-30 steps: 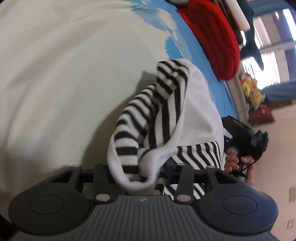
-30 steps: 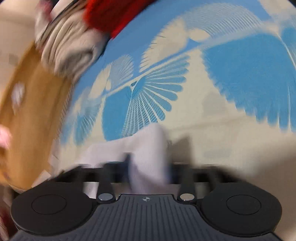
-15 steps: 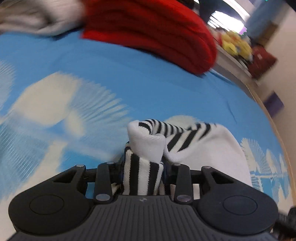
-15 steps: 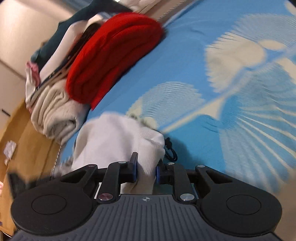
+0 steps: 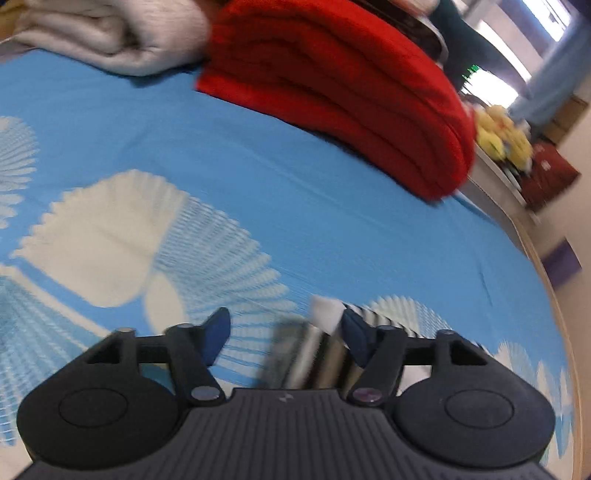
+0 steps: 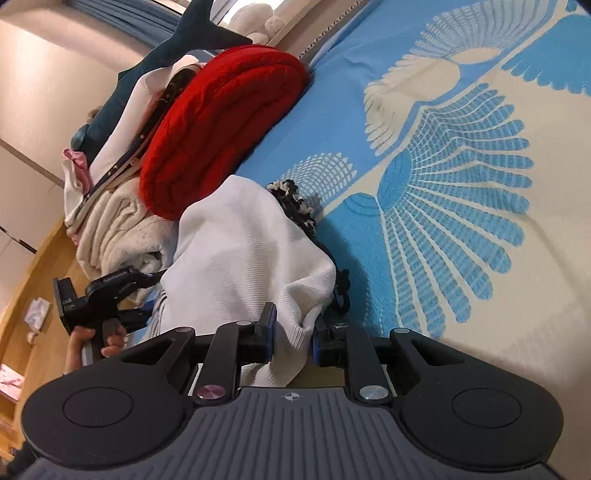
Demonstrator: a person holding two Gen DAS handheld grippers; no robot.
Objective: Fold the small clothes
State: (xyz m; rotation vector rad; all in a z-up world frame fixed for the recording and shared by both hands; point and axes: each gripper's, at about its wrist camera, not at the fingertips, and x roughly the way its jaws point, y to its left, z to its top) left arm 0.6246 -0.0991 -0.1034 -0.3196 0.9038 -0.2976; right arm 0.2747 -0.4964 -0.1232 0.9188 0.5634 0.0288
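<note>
A small white garment with black-and-white stripes [image 6: 251,251] lies bunched on the blue and cream bed sheet [image 6: 461,221]. My right gripper [image 6: 291,334] is shut on a white fold at its near edge. In the left wrist view my left gripper [image 5: 286,326] has its jaws opening wide. The blurred striped part of the garment [image 5: 314,350] sits between them, against the right finger [image 5: 354,332] and free of the left one. The right wrist view also shows the left gripper's body [image 6: 103,295] in a person's hand [image 6: 92,343], left of the garment.
A folded red knit [image 5: 332,92] and folded cream clothes [image 5: 110,33] are stacked at the far side of the bed. A dark shark plush [image 6: 177,48] lies behind them. The bed's wooden edge [image 5: 554,302] runs down the right, with a yellow toy [image 5: 502,136] beyond it.
The left gripper's jaws have spread apart and the striped fold they pinched has dropped low between them. The right gripper has sunk a little, still gripping the white fold.
</note>
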